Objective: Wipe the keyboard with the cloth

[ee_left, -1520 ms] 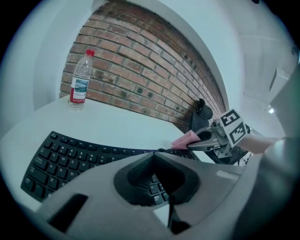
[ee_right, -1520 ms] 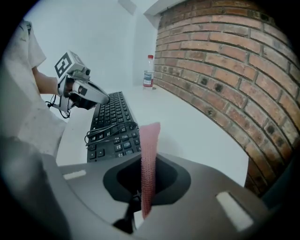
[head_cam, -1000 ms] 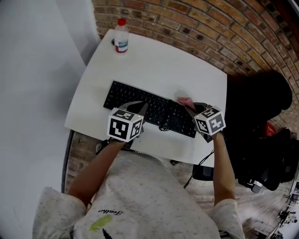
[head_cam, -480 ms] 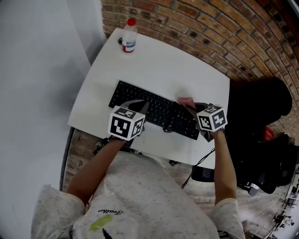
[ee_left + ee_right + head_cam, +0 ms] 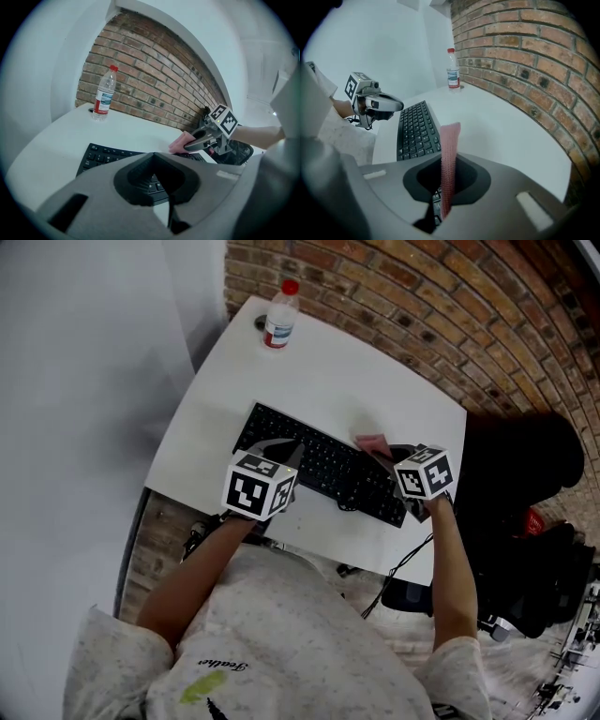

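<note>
A person sits at a white table [image 5: 356, 381] set against a brick wall [image 5: 450, 306], with a claw in each hand. A black keyboard [image 5: 323, 465] lies aslant on the near part of the table, its left end farther from the person than its right end.

The right claw [image 5: 382, 456] is clamped on a pink cloth [image 5: 373, 443]. In the right gripper view the cloth stands as a thin upright strip pinched between the two jaws, and it sticks out past their tips. The cloth is at the far right end of the keyboard, by its far edge. Whether it touches the keys cannot be told.

The left claw [image 5: 281, 454] is over the middle-left part of the keyboard, toward its near edge. Its jaws are closed together with nothing between them, and keys show beyond their tips in the left gripper view.

A clear plastic bottle [image 5: 279, 317] with a red cap stands upright at the far left corner of the table, well apart from the keyboard. A dark cable [image 5: 403, 563] hangs below the near right edge of the table.
</note>
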{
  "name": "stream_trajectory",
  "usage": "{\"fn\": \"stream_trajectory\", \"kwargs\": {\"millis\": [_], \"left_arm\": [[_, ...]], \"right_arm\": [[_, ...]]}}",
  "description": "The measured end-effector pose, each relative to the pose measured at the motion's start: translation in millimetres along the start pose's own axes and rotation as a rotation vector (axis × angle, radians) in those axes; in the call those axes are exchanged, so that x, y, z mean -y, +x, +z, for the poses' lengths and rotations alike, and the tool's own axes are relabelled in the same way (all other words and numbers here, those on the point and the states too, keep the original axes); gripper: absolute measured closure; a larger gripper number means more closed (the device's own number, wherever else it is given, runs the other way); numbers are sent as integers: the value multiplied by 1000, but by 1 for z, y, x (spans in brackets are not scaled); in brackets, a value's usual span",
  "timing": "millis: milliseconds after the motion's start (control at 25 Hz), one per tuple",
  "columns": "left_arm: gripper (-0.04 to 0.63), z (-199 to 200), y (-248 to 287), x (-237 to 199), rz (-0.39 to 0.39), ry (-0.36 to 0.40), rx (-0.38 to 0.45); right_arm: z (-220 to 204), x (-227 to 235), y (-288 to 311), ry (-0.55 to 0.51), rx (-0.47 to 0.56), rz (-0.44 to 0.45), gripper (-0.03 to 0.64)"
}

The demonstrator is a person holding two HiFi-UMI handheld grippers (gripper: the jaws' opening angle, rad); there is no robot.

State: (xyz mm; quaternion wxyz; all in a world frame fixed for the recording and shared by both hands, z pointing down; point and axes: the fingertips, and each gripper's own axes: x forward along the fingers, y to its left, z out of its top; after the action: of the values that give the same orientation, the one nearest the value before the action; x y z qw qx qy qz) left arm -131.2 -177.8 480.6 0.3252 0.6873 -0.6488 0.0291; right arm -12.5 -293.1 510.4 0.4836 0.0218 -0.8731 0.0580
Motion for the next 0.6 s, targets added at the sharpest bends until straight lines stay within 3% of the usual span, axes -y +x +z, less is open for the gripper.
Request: {"fn": "stream_trajectory", "kwargs": {"millis": [600], "left_arm": [[601, 3, -34, -46, 41, 4, 24]], "right_arm": [[42, -37, 33, -46, -31, 34, 594]]}}
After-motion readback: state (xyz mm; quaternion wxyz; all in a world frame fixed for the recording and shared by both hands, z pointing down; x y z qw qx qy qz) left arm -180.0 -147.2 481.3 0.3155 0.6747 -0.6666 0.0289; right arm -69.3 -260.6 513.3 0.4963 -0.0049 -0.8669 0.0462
